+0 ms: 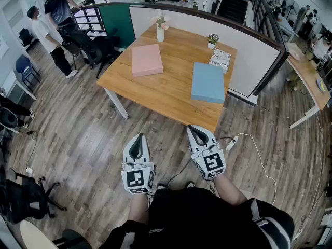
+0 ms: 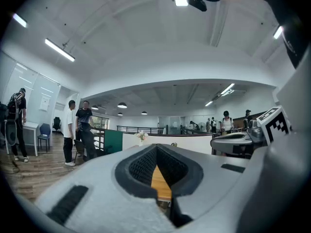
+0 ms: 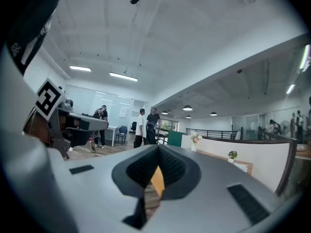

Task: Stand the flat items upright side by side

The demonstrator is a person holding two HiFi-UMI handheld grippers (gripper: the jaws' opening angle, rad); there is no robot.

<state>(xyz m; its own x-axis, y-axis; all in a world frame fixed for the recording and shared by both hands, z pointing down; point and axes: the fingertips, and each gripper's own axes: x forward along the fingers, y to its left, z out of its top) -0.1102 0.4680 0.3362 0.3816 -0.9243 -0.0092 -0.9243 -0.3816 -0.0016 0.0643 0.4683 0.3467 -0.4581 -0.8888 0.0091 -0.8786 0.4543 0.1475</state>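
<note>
A pink flat book (image 1: 147,59) lies on the left part of the wooden table (image 1: 161,90). A blue flat book (image 1: 208,82) lies on the right part. A patterned flat item (image 1: 220,59) rests behind the blue one near the far edge. My left gripper (image 1: 138,143) and right gripper (image 1: 196,133) are both shut and empty, held over the floor short of the table's near edge. In the left gripper view the left gripper (image 2: 156,171) points level at the table; the right gripper (image 3: 156,174) does the same in its own view.
A white vase with flowers (image 1: 160,29) and a small potted plant (image 1: 212,40) stand at the table's far edge. A white partition (image 1: 244,51) curves behind the table. Two people (image 1: 54,22) stand at the far left beside office chairs. A white cable (image 1: 254,157) lies on the floor.
</note>
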